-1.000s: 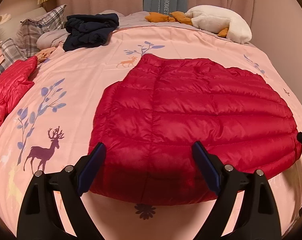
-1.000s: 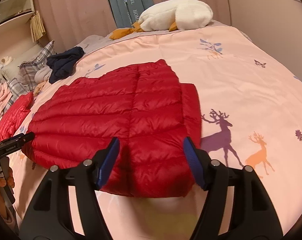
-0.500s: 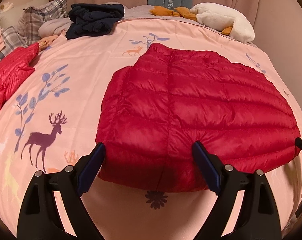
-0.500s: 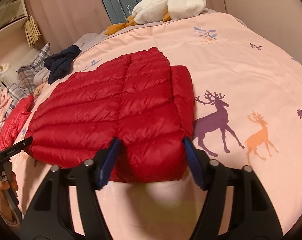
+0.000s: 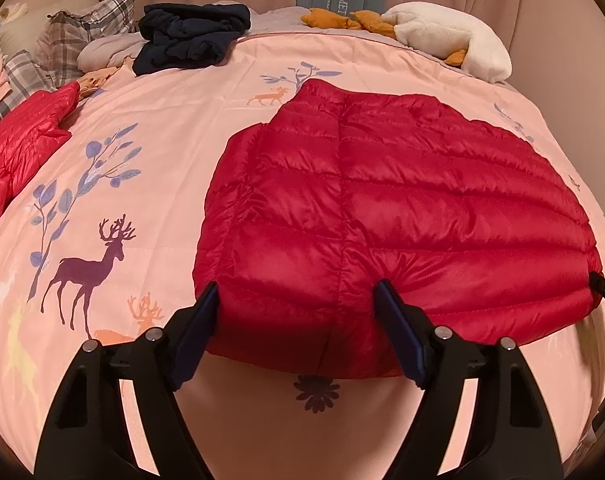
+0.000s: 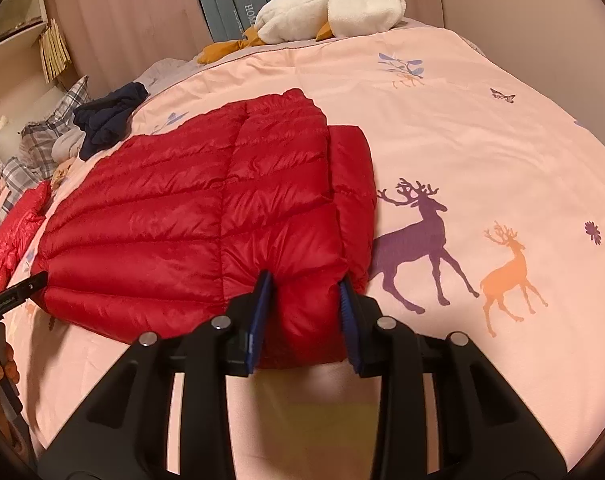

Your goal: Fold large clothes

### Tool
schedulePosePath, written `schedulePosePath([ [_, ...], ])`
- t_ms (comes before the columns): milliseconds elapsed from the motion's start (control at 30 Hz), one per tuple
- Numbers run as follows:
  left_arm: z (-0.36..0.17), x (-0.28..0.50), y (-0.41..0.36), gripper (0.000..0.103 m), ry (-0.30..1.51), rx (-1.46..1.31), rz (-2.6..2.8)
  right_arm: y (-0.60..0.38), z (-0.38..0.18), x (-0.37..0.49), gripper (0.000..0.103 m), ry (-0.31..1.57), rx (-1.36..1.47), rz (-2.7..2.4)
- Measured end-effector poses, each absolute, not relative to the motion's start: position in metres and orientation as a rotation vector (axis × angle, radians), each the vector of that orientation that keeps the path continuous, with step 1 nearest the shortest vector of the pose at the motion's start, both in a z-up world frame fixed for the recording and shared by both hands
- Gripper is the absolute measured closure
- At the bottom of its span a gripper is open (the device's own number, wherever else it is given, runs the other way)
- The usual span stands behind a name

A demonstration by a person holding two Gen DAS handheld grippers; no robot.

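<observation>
The red down jacket (image 5: 382, 208) lay on the bed (image 5: 162, 168), sleeves already tucked in, its near hem being closed upon by the left gripper (image 5: 298, 320) and right gripper (image 6: 304, 312), the main fold left undone.

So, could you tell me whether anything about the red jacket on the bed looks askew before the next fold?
One thing: the red down jacket lies flat, but along its right side a folded-under layer sticks out past the top panel, so that edge is uneven. The right claw is closing on that near corner.
</observation>
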State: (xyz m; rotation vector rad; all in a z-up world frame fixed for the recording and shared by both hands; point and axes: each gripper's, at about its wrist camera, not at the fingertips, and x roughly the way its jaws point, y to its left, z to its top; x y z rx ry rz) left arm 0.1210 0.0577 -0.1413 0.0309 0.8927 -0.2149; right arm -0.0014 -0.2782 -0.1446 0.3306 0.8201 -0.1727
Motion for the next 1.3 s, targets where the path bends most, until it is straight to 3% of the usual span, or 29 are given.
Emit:
schedulePosePath([
  [267, -0.143, 0.120, 0.060, 0.024, 0.896, 0.024, -0.202, -0.281, -0.147, -0.002, 0.069, 0.824, 0.362, -0.175],
  [500, -0.137, 0.109, 0.068, 0.024, 0.877, 0.030, -0.175, -0.285, -0.132, -0.015, 0.061, 0.764, 0.394, -0.180],
  [867, -0.121, 0.089, 0.051, 0.024, 0.792, 0.096, -0.177, -0.242, -0.104, -0.018, 0.057, 0.684, 0.254, -0.105],
  [1300, -0.144, 0.099, 0.024, 0.022, 0.822, 0.153, -0.197, -0.214, -0.144, 0.010, 0.056, 0.793, 0.196, -0.079],
])
